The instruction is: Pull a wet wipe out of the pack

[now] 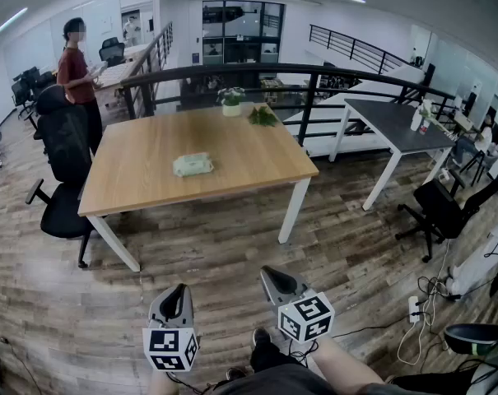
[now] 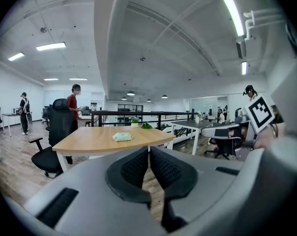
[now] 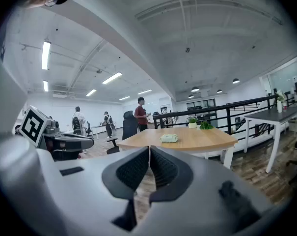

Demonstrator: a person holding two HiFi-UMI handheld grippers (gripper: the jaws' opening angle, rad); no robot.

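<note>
Wet wipe pack: lies flat near the middle of the wooden surface; pale green, soft-looking, apart from everything else on it; too far off to tell whether its flap is open
Left claw: pressed together at the tips, with nothing between the pads; held low in front of the person, over the plank floor, well short of the surface
Right claw: likewise closed narrow and empty, near the left one and pointing the same way, toward the pack
Why held so: probably a carrying posture; nothing is within reach, so both claws ride shut and tipped slightly down while aimed at the surface
Far edge of the surface: a potted plant and a leafy sprig sit well apart from the pack, so the space around it is free for both claws
Around it: a black office chair stands at the left side; a person stands beyond, by the railing
Stage: the task looks not yet begun; the approach comes first
Next move calls for: getting close, then opening a claw; one will likely have to pin the pack while the other pinches the wipe (a light pack may otherwise lift with it)
Risk: a pinch that catches only the wrapper instead of the wipe
</note>
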